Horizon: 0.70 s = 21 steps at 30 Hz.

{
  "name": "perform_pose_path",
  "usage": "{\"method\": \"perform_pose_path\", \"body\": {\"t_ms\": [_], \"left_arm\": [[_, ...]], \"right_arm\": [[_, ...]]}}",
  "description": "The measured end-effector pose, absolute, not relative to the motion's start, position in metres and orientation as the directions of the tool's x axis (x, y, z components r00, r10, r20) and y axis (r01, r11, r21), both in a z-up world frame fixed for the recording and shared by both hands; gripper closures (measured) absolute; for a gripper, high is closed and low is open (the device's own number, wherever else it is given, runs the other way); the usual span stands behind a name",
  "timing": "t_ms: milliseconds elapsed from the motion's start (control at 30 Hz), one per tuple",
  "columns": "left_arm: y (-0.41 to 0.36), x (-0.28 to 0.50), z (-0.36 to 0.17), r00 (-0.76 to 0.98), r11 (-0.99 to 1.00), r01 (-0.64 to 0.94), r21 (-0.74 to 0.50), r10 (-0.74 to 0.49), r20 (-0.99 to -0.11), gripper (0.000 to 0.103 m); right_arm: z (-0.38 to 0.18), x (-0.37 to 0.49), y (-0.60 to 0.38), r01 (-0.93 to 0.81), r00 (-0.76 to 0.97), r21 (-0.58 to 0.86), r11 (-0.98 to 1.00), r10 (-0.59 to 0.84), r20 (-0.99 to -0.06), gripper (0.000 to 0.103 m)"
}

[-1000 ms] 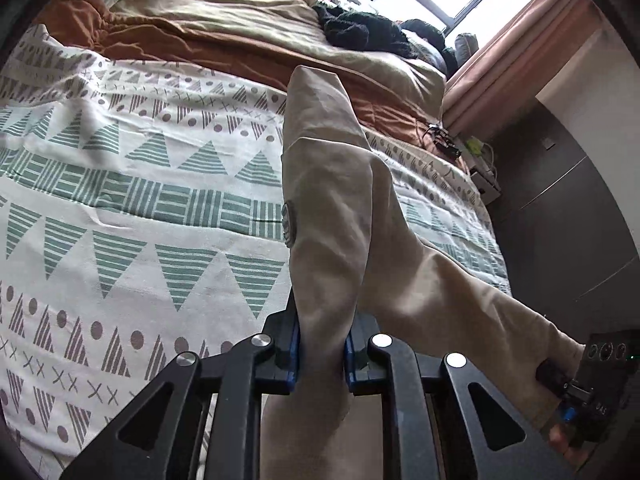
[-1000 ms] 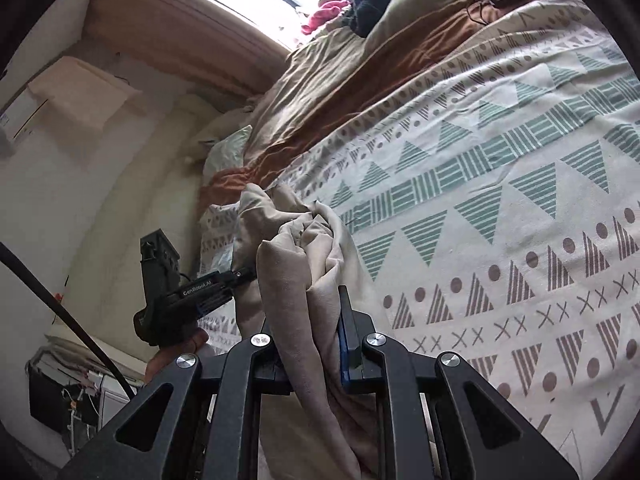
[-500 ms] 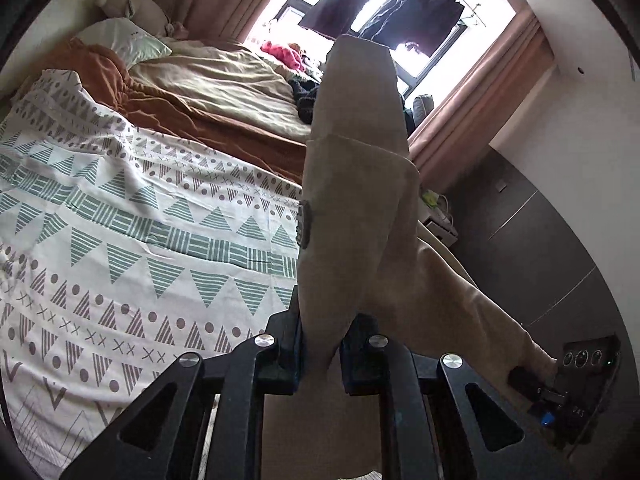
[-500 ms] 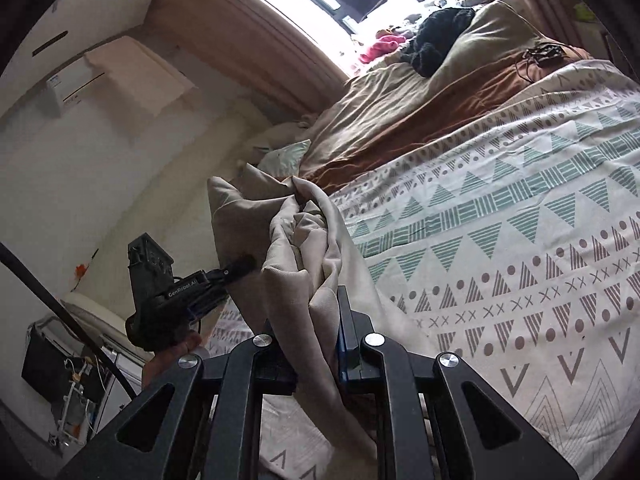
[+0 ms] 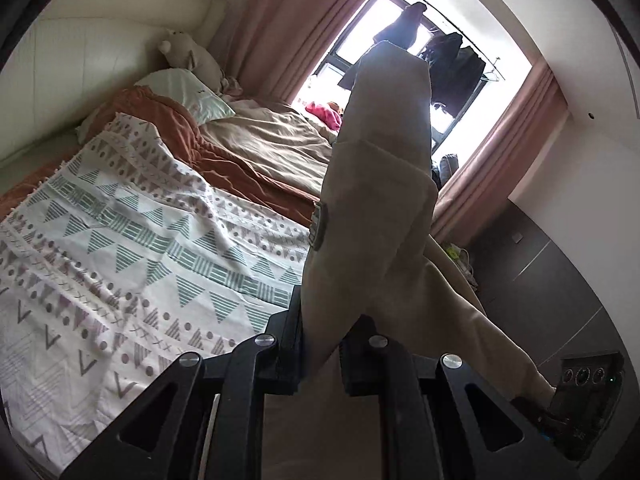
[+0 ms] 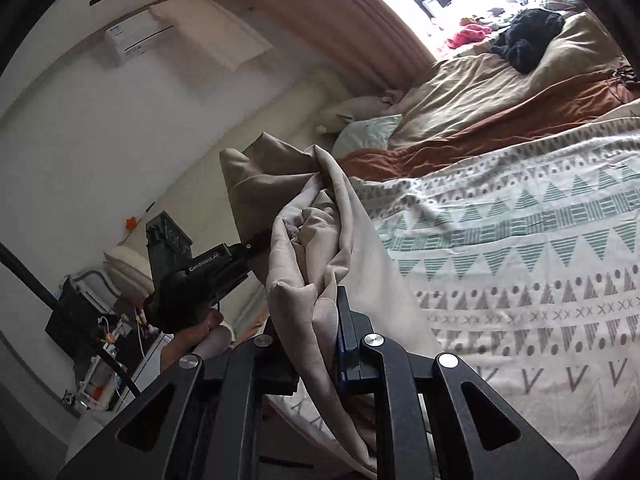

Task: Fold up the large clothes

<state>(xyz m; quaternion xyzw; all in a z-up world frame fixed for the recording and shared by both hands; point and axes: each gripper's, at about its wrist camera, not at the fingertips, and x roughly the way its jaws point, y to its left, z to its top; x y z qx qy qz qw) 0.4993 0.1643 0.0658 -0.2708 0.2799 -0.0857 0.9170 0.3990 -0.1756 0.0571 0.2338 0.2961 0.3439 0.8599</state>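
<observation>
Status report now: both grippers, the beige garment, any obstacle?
Left gripper shut on beige garment. Right gripper shut on it too. Garment held above patterned bedspread. No obstacle visible.

A home bedroom: bed [image 5: 120,240] with patterned blanket, pillow [image 5: 180,92], curtained window [image 5: 460,60].

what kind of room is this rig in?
A bedroom, almost certainly: a made bed with a patterned bedspread, a pillow at the padded headboard, and a curtained window with clothes hanging outside.

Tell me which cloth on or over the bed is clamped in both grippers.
The beige garment: both grippers pinch it up off the bed. The patterned blanket and rust blanket lie flat, untouched.
</observation>
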Motion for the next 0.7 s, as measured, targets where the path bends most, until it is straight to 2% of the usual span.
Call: {"method": "perform_pose_path", "body": {"t_ms": [333, 700], "left_arm": [[0.272, 0.442, 0.069, 0.870, 0.841, -0.123, -0.528, -0.165, -0.465, 0.088], [0.379, 0.388, 0.073, 0.886, 0.846, -0.178, -0.502, -0.084, -0.456, 0.088]], "right_arm": [[0.061, 0.435, -0.071, -0.537, 0.450, 0.621, 0.571, 0.817, -0.361, 0.092], [0.072, 0.451, 0.069, -0.624, 0.342, 0.570, 0.535, 0.842, -0.417, 0.092]]}}
